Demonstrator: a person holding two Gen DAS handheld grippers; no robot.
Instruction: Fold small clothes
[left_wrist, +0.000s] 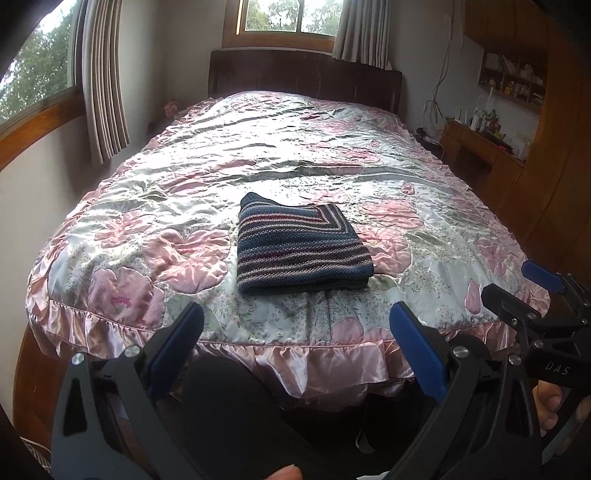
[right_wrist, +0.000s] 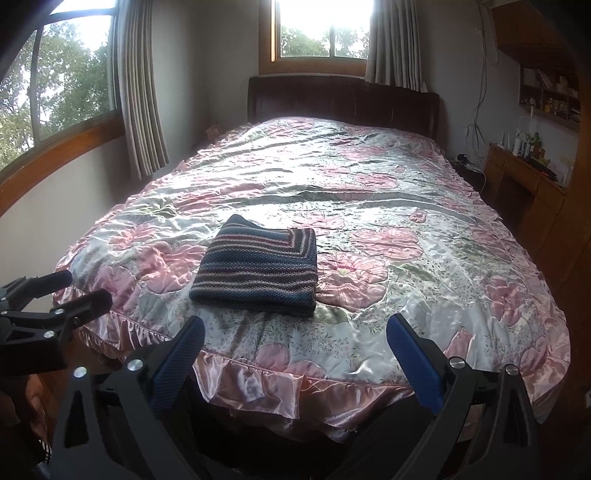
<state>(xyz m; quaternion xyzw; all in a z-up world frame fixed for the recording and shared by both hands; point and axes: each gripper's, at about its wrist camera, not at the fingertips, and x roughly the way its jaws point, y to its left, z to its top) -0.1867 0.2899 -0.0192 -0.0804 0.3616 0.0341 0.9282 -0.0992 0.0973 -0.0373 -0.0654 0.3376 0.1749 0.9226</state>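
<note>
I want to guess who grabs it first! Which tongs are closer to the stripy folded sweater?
Left, slightly. The left tongs face the sweater straight on; the right tongs sit off to its right. Both hang back, open.

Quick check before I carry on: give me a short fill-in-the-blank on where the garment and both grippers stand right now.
1. The striped knit lies ____ into a compact rectangle on the bedspread.
2. The left gripper and right gripper both have their jaws ____.
3. Neither gripper touches the knit; both are held back at the ____ end of the bed.
4. The pads on the fingers are coloured ____.

Missing words: folded; open; foot; blue
</note>
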